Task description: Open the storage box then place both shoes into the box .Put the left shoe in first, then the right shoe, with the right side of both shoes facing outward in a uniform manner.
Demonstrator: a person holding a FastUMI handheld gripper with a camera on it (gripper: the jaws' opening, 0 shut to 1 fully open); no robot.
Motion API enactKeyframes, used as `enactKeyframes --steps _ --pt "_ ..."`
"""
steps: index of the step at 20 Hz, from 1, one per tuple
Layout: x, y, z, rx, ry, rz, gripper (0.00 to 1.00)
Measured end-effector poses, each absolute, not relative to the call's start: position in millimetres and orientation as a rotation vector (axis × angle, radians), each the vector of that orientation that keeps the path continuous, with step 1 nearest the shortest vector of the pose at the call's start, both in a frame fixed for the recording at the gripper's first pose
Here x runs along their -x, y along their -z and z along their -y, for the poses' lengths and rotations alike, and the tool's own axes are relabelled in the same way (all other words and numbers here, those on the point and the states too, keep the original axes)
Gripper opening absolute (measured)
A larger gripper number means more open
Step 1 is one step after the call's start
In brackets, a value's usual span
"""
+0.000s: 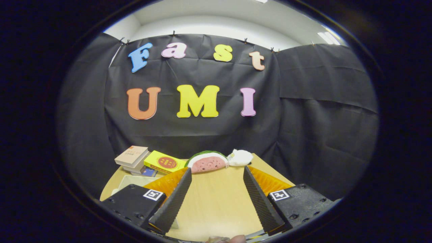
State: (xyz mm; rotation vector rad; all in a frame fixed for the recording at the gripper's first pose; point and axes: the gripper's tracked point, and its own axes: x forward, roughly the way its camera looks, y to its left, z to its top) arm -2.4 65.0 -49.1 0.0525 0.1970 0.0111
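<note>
The hand-held gripper (pixel 217 173) is held above a wooden desk (pixel 216 199), its two fingers spread apart with nothing between them. Along the desk's far edge are seen a stack of books (pixel 132 158), one yellow book (pixel 164 162), one watermelon-slice plush (pixel 207 161) and one white plush (pixel 240 157). A white box corner (pixel 130 182), possibly the storage box, lies beside the left finger.

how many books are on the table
3, maybe more hidden. Two in a stack at the table's far corner, a yellow book leaning beside it, next to the watermelon plush. All lie beyond the open tongs.
</note>
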Motion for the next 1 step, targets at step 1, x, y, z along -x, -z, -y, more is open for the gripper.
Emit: enactKeyframes --steps 1 --pt "3.6 50.9 -65.8 -0.05 -0.012 -0.2 0.99"
